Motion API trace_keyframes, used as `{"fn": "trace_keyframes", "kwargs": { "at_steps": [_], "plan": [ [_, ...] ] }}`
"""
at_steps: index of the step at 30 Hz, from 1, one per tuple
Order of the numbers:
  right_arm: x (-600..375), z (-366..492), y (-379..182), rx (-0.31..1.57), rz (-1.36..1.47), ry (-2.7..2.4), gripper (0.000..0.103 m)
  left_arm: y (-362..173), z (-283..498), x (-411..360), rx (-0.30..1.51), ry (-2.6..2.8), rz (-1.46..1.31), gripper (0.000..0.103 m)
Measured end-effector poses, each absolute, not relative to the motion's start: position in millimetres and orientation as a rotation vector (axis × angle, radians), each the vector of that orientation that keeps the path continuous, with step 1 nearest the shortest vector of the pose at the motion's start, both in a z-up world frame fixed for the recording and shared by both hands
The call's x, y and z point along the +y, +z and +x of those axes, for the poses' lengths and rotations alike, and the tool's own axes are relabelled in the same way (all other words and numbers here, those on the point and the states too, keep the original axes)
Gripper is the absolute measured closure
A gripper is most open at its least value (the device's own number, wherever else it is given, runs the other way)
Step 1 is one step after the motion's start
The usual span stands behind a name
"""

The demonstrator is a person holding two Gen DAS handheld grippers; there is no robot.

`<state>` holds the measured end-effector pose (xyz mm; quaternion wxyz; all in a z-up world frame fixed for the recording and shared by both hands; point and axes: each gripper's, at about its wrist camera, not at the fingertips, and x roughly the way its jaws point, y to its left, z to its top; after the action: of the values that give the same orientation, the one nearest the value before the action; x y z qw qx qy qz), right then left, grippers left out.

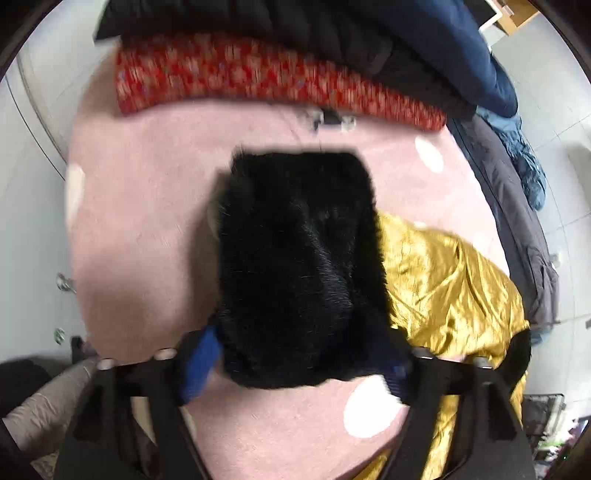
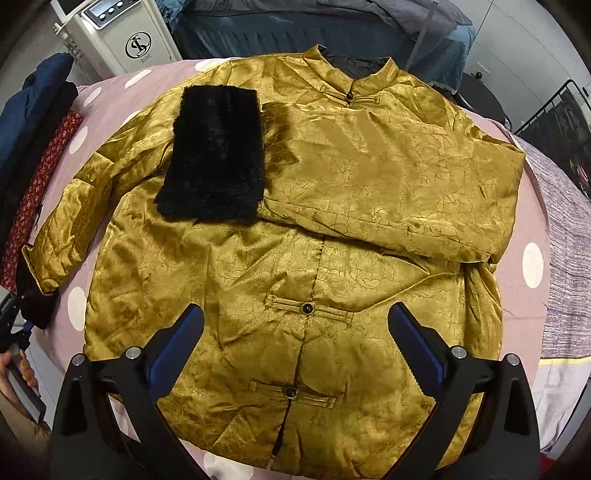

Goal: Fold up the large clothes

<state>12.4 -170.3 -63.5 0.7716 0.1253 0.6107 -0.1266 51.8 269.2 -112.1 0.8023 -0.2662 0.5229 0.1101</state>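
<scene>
A gold satin jacket (image 2: 295, 236) lies front up on a pink polka-dot bed (image 2: 532, 229). Its right sleeve (image 2: 388, 177) is folded across the chest, with its black fur cuff (image 2: 216, 155) lying on the left chest. The other sleeve (image 2: 70, 229) stretches out to the left. My left gripper (image 1: 295, 365) is shut on that sleeve's black fur cuff (image 1: 295, 258) and holds it above the bed; the gold jacket (image 1: 454, 280) shows to its right. My right gripper (image 2: 295, 332) is open and empty above the jacket's lower front.
Folded clothes are stacked at the bed's edge: a red patterned piece (image 1: 258, 81), a black one (image 1: 258, 18) and a navy one (image 1: 461, 44). A white machine (image 2: 122, 33) stands beyond the bed. A grey blanket (image 2: 569, 258) lies on the right.
</scene>
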Motion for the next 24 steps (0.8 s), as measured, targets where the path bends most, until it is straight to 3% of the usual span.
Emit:
{"fn": "trace_keyframes", "kwargs": {
  "at_steps": [5, 13, 19, 21, 24],
  "plan": [
    [-174, 9, -62, 1.315, 0.287, -0.282, 0.005, -95, 43, 284, 1.034, 0.264, -0.663, 0.017],
    [-176, 9, -69, 1.334, 0.296, -0.282, 0.005, -140, 56, 262, 1.225, 0.24, -0.683, 0.023],
    [-183, 7, -66, 1.314, 0.309, -0.288, 0.005, -129, 77, 256, 1.246, 0.298, -0.568, 0.059],
    [-190, 4, -70, 1.319, 0.328, -0.304, 0.005, -115, 86, 253, 1.222, 0.294, -0.497, 0.079],
    [-198, 0, -74, 1.324, 0.348, -0.316, 0.005, -94, 99, 244, 1.175, 0.247, -0.448, 0.09]
  ]
}}
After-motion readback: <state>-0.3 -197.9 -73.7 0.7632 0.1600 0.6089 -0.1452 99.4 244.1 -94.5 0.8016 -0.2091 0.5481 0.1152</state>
